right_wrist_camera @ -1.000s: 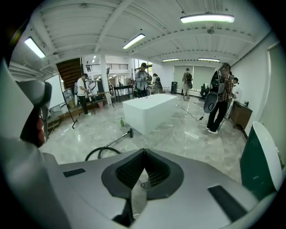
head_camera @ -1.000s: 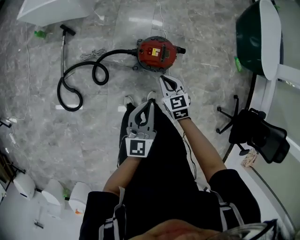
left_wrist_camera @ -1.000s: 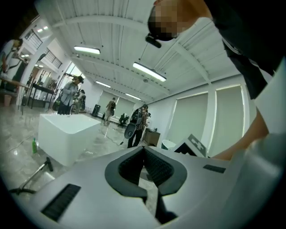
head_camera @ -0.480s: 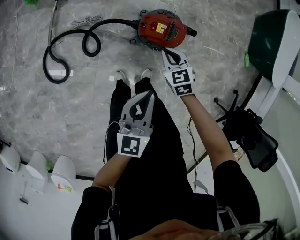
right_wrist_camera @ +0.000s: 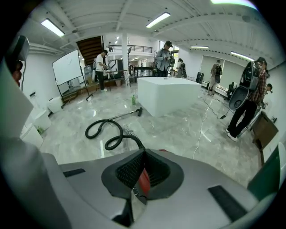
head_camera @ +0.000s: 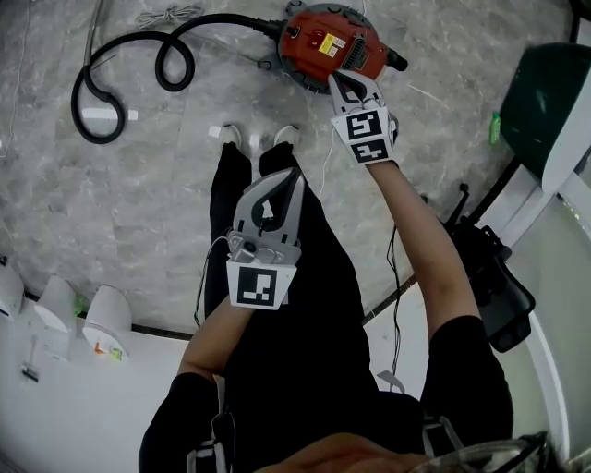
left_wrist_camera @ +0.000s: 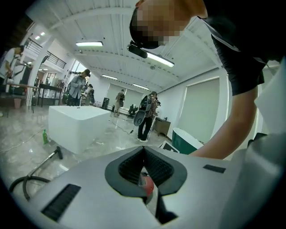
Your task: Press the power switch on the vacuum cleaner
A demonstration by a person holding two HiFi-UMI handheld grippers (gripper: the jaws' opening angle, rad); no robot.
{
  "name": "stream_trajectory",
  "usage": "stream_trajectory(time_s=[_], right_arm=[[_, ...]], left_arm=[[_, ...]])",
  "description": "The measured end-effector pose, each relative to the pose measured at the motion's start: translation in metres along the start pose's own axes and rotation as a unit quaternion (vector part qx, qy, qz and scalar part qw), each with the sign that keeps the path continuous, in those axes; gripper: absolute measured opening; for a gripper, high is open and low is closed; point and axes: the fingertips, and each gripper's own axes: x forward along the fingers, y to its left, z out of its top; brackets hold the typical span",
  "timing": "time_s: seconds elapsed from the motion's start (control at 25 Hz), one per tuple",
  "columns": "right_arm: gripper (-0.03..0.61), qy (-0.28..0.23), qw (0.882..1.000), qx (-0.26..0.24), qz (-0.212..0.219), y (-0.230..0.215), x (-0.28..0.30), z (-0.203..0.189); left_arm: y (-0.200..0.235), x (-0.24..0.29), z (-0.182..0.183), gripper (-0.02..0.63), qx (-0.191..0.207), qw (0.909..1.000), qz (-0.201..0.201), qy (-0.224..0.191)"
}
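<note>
Risk I'm seeing: the right gripper [head_camera: 338, 83] glancing off the rounded red vacuum cleaner [head_camera: 323, 37], which is sitting on the floor [head_camera: 157, 194] at the far end, or poking the wrong spot, since I can't make out the switch. Its jaws are pinched together on nothing, tips hovering just beside the shell. The left gripper [head_camera: 292, 180] is hanging nearer, likewise clamped and empty.

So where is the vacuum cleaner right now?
In the head view, the red vacuum cleaner sits on the floor at top centre, just ahead of the right gripper, with its black hose looping to the left.
</note>
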Motion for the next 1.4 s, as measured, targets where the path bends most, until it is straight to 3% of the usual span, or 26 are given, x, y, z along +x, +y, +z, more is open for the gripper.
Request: stream_trajectory(time_s=[0.24,0.6,0.88,1.12,1.4], right_arm=[[0.015,0.029,0.999,-0.011,0.008,-0.021,0.042,-0.015],[0.015,0.06,0.995,-0.082,0.022,-0.036,0.102,-0.031],[0.015,0.084,0.995,-0.058,0.02,-0.045,0.14,-0.047],[0.015,0.108,0.989,-0.095,0.028,-0.052,0.163,-0.061],[0.015,0.141,0.987,-0.076,0.019,-0.065,0.183,-0.076]], left_arm=[[-0.001,0.012,-0.008,0.018,0.011,0.9997,0.014,-0.015],[0.01,0.009,-0.026,0.018,-0.019,0.9986,0.047,-0.014],[0.02,-0.005,-0.047,0.018,-0.028,0.9966,0.077,0.005],[0.03,-0.007,-0.044,0.018,-0.029,0.9947,0.098,-0.007],[0.04,-0.006,-0.051,0.018,-0.053,0.9924,0.111,-0.001]])
